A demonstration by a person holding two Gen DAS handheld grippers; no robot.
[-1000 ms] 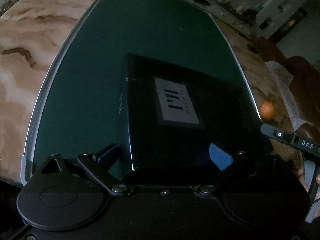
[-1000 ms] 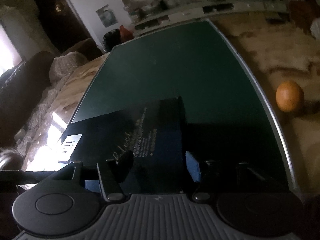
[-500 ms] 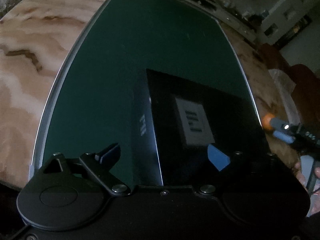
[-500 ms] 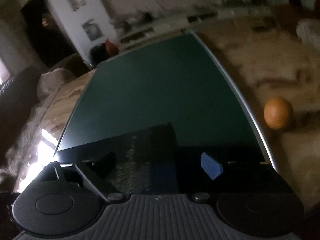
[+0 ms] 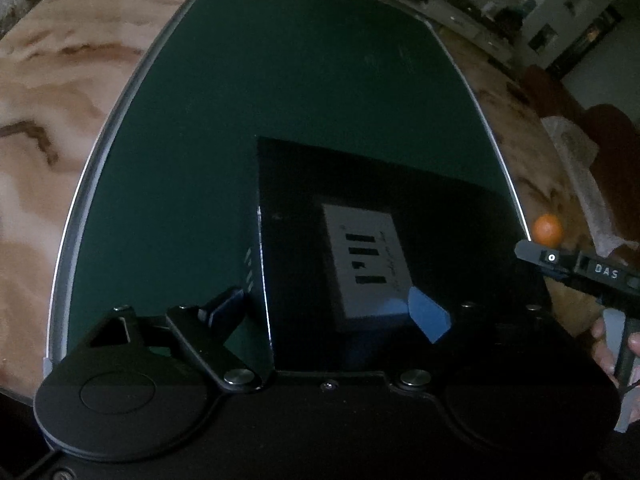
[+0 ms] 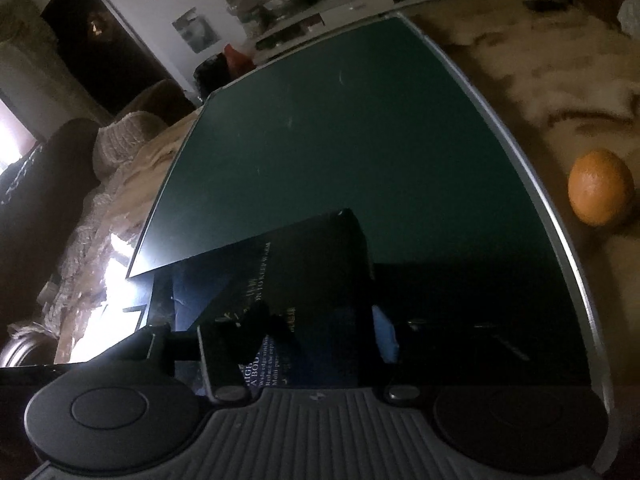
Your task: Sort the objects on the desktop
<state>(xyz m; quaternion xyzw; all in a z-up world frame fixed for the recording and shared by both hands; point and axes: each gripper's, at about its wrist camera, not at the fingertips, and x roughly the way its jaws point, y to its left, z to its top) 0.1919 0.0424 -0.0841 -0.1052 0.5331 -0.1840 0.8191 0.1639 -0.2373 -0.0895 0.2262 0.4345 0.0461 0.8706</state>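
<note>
A black box (image 5: 360, 216) with a white barcode label (image 5: 366, 258) lies on the dark green mat (image 5: 280, 80). My left gripper (image 5: 328, 308) has its fingers on either side of the box's near end, touching it. In the right wrist view the same box (image 6: 304, 276), with white print on its side, sits between the fingers of my right gripper (image 6: 320, 332), which is closed on it. An orange (image 6: 600, 186) lies on the marbled tabletop right of the mat; it also shows in the left wrist view (image 5: 547, 230).
The mat (image 6: 380, 140) has a silver rim and lies on a beige marbled table (image 5: 60, 80). The right gripper's body (image 5: 580, 272) shows at the right edge of the left view. Sofa cushions and crumpled cloth (image 6: 120, 152) lie beyond the table's left.
The box shifted between the fingers over the last second; both grippers have closed in on it again, and the right gripper is back at the box's far side.
</note>
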